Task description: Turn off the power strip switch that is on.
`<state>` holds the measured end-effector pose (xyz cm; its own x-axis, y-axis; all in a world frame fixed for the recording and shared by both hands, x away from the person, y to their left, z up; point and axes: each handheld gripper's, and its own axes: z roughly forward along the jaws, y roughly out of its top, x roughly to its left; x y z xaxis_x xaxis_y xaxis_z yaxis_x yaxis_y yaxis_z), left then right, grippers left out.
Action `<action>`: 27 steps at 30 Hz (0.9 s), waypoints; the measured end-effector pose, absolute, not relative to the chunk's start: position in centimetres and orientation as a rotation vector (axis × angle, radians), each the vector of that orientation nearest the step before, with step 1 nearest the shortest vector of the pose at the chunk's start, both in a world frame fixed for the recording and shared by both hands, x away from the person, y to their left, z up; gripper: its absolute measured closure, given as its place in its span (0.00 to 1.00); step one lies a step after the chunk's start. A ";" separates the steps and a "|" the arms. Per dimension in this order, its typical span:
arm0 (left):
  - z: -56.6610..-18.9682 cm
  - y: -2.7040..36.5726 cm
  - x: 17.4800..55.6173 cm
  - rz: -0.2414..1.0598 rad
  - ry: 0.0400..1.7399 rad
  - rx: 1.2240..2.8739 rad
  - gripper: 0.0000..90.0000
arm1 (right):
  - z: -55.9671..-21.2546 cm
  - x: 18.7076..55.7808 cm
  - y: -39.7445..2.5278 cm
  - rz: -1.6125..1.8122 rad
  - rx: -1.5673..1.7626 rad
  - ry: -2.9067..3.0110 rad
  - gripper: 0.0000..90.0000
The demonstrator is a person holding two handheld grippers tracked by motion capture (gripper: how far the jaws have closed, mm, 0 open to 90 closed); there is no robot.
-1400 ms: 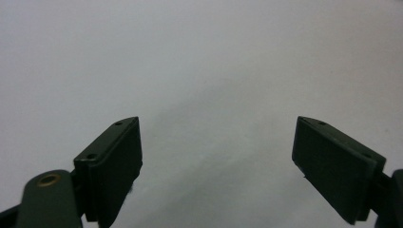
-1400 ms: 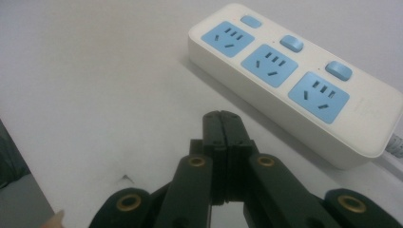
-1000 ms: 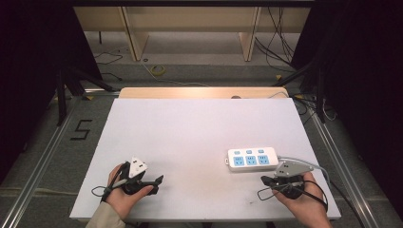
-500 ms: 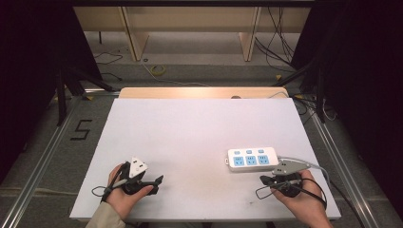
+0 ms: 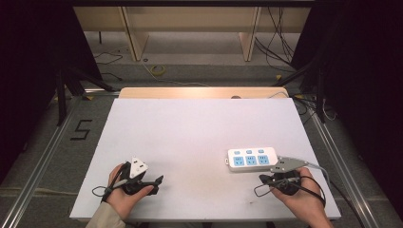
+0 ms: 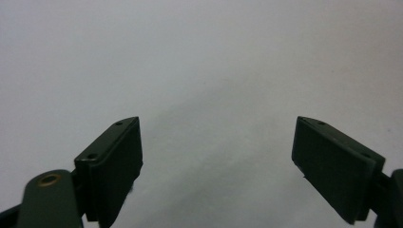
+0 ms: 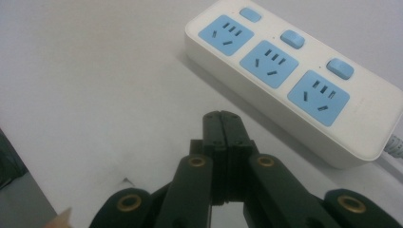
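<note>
A white power strip [image 5: 251, 158] with three blue sockets and three blue switches lies flat on the white table [image 5: 199, 128], near the front right. My right gripper [image 5: 263, 180] is just in front of it, held low in a hand. In the right gripper view its jaws are pressed together with nothing between them, and the right gripper [image 7: 222, 117] points at the power strip [image 7: 285, 71] a short way off. My left gripper [image 5: 158, 180] rests near the front left and points right. In the left gripper view the left gripper [image 6: 217, 124] is wide open over bare table.
The strip's grey cord [image 7: 394, 145] leaves its right end. A wooden board [image 5: 204, 92] lies along the table's far edge. Metal rails [image 5: 43, 156] run along both sides, with a "5" mark [image 5: 81, 129] on the floor at left and loose cables [image 5: 157, 70] beyond.
The right gripper has shifted slightly up the table towards the power strip. The left gripper and the strip have not moved.
</note>
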<state>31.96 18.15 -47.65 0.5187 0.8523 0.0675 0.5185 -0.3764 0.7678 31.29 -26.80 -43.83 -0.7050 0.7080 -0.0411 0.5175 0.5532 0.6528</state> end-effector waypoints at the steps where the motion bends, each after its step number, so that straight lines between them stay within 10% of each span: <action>1: -47.6 18.2 32.0 0.606 1.114 2.055 0.19 | -43.8 31.3 -26.8 0.903 1.012 2.493 1.00; 27: -47.5 18.1 31.9 0.617 1.111 2.051 0.19 | -43.0 32.3 -26.2 0.883 1.018 2.496 1.00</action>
